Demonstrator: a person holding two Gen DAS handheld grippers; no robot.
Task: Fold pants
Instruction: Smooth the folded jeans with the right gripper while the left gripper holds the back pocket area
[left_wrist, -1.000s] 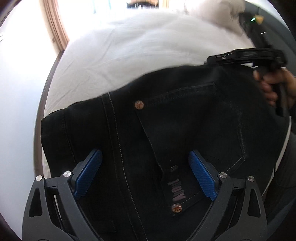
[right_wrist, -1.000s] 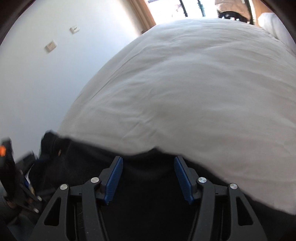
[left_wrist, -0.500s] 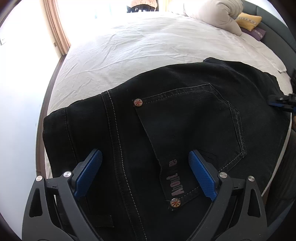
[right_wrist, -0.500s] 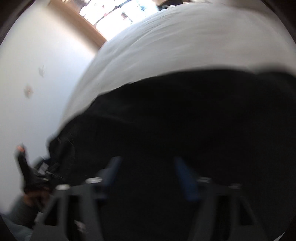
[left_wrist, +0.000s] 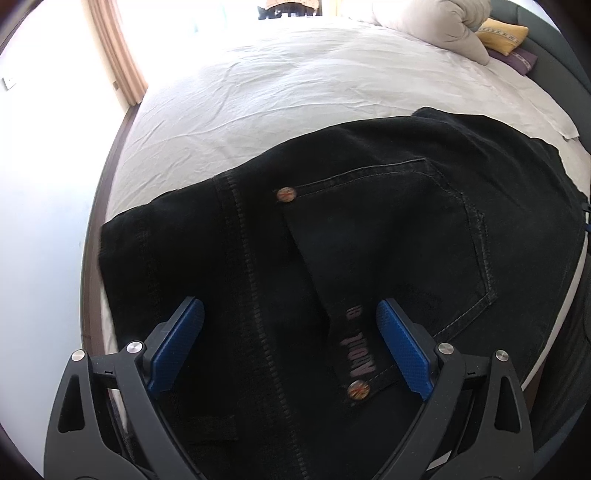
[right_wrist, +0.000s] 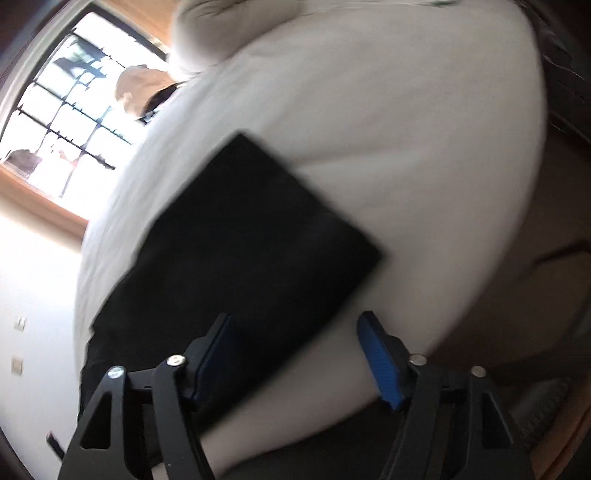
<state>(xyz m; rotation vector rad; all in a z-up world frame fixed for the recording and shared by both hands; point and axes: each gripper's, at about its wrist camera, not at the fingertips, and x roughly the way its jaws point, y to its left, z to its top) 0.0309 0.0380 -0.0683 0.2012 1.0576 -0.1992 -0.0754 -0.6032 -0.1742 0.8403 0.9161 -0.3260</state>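
The black pants (left_wrist: 369, 258) lie folded on the white bed (left_wrist: 295, 92), at its near edge and toward the near left corner as the left wrist view shows it. The back pocket (left_wrist: 399, 236) faces up, with a copper rivet (left_wrist: 286, 194) at its upper corner and another rivet (left_wrist: 358, 389) low down beside some pale lettering. The left gripper (left_wrist: 290, 347) hovers over the waist part of the pants with its jaws wide apart; its blue pads (left_wrist: 177, 343) stand clear on either side of the seam and pinch no cloth.

In the blurred right wrist view, the pants (right_wrist: 240, 258) show as a dark rectangle running from the near edge of the bed (right_wrist: 406, 147) toward its middle. The right gripper (right_wrist: 295, 362) hangs above the near edge of that rectangle, its jaws opening, with one corner of the cloth and bare sheet showing between the pads but nothing clamped.

A bunched duvet (left_wrist: 424, 26) and a yellow cushion (left_wrist: 502, 35) sit at the far right corner of the bed.
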